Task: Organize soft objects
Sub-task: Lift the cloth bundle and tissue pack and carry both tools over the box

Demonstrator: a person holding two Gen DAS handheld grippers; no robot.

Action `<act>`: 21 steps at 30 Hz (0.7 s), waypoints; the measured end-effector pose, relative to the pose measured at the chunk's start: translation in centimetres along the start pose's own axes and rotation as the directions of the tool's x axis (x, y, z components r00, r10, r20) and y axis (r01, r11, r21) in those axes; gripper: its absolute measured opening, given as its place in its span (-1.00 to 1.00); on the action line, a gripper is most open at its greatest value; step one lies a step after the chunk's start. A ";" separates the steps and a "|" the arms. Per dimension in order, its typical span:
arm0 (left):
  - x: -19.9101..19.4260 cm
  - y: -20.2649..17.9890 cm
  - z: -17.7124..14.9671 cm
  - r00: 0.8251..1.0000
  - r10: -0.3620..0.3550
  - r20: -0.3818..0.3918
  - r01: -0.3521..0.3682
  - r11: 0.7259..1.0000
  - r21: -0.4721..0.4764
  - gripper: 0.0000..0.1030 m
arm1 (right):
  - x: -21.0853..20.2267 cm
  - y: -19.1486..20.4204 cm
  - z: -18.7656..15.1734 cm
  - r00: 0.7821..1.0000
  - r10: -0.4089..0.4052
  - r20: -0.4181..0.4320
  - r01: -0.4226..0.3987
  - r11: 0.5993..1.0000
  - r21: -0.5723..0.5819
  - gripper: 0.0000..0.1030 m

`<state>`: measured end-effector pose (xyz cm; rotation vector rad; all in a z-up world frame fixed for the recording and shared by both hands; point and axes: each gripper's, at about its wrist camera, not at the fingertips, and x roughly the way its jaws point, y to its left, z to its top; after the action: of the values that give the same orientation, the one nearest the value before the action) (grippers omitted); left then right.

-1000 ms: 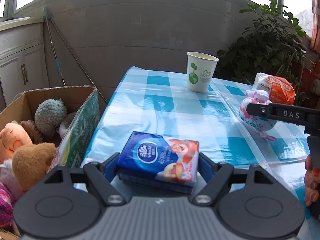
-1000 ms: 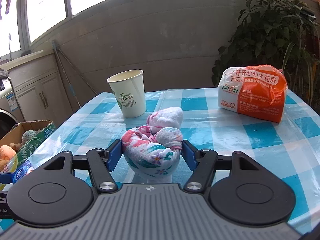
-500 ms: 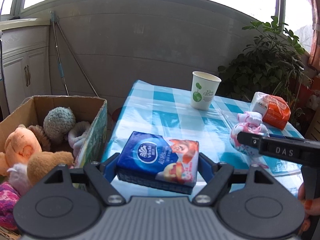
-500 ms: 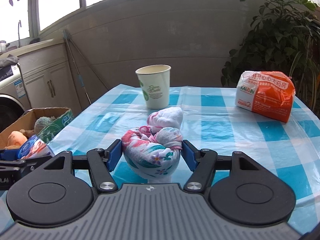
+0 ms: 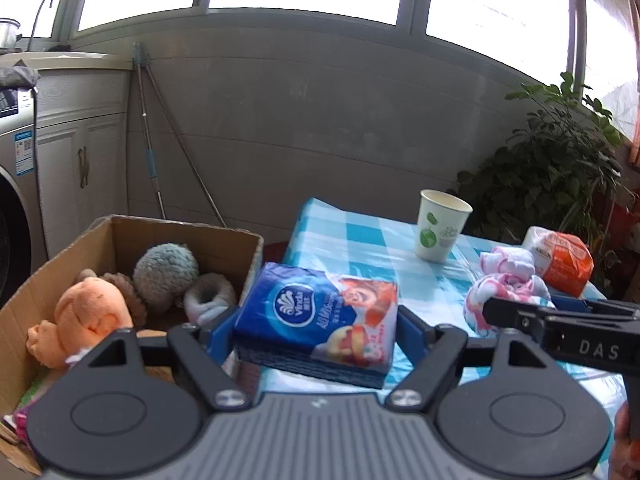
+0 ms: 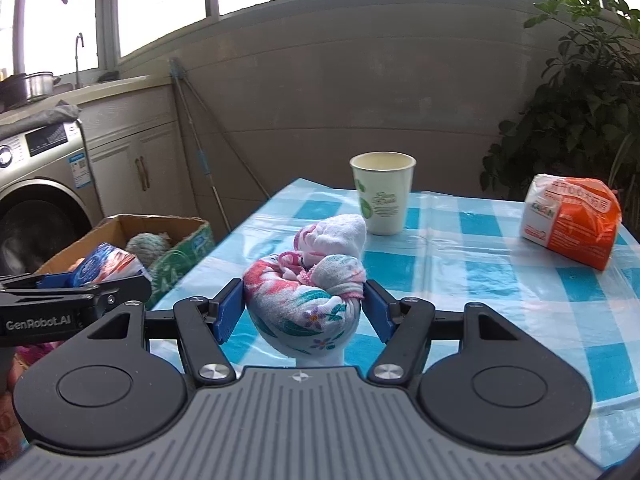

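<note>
Claws have lifted off the desk [image 6: 500, 240] toward the left: left claw [image 5: 316, 320] clamps the tissue pack [image 5: 320, 316], right claw [image 6: 304, 308] the knotted floral cloth [image 6: 308, 296], nearing the cardboard box [image 5: 180, 236].

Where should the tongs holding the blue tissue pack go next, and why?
Probably a little further left, over the cardboard box. The left tongs grip the tissue pack at the box's edge, not yet above its opening, where plush toys already lie. Letting go now might drop it outside.
</note>
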<state>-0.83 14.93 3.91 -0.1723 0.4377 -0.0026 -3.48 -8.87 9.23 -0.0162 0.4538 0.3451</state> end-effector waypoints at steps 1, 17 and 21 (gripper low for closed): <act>-0.1 0.3 0.1 1.000 0.007 0.007 -0.007 1.000 -0.007 0.55 | -0.1 0.5 0.1 1.000 0.008 0.001 -0.008 1.000 -0.003 0.56; -1.1 8.8 1.7 0.981 0.186 0.051 -0.169 0.958 -0.230 0.55 | 3.7 8.0 2.2 0.988 0.156 -0.016 -0.157 0.984 -0.088 0.56; -0.6 10.3 1.7 0.972 0.232 0.034 -0.215 0.937 -0.275 0.55 | 5.2 9.7 2.4 0.981 0.191 -0.033 -0.194 0.974 -0.115 0.56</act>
<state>-0.98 25.34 3.97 -0.3898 0.3888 0.2877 -1.27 2.22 9.73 -0.0915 0.4571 0.5630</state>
